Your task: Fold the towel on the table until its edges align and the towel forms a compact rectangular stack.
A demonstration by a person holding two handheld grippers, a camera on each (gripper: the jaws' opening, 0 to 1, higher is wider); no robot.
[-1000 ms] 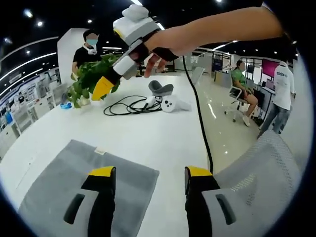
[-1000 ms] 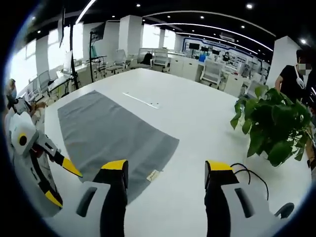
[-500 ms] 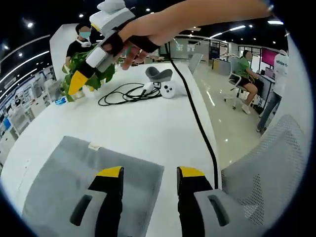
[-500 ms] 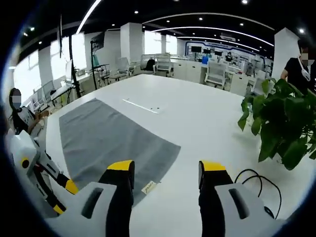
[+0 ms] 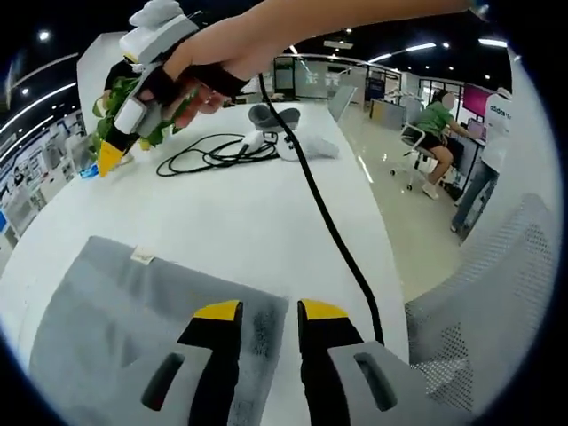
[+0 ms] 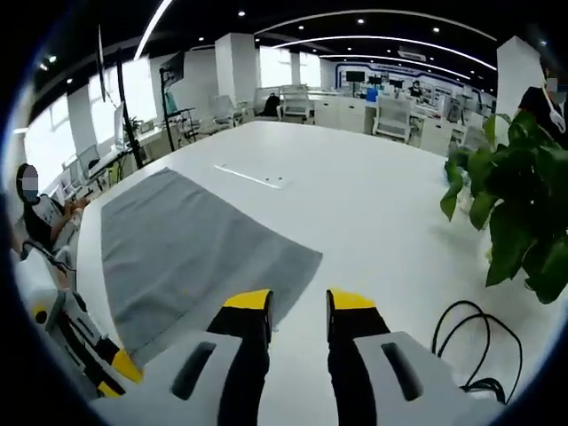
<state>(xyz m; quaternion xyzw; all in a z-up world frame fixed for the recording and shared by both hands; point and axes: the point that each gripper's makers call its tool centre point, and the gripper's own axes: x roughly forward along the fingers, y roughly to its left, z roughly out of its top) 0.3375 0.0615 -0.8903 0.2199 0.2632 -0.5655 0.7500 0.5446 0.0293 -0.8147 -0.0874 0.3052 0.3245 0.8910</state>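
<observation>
In the left gripper view our left tongs [image 5: 267, 312] sit low over the near corner of the towel [image 5: 115, 311], jaws almost together w/ a thin gap; whether they pinch the cloth we can't tell. The grey towel lies flat on the white tabletop [image 5: 231, 213], a small tag [image 5: 141, 256] at its far edge. Past it, a black cable [image 5: 333, 240] runs along the tabletop edge. Further off, our right tongs [image 5: 111, 155] hang above the tabletop, held in a hand [image 5: 209, 67]. Beyond: a coil of cable [image 5: 209, 153], a plant [image 5: 124, 98], seated person [image 5: 432, 124] far right.

In the right gripper view the right tongs [image 6: 297, 306] are nearly closed, narrow gap, over bare tabletop [image 6: 373, 204] just beside the towel's [image 6: 186, 248] corner, not touching cloth as far as we see. Left tongs [image 6: 111, 373] show at lower left by the towel's edge. Plant [image 6: 515, 204] at right, chairs [image 6: 386, 115] far back.
</observation>
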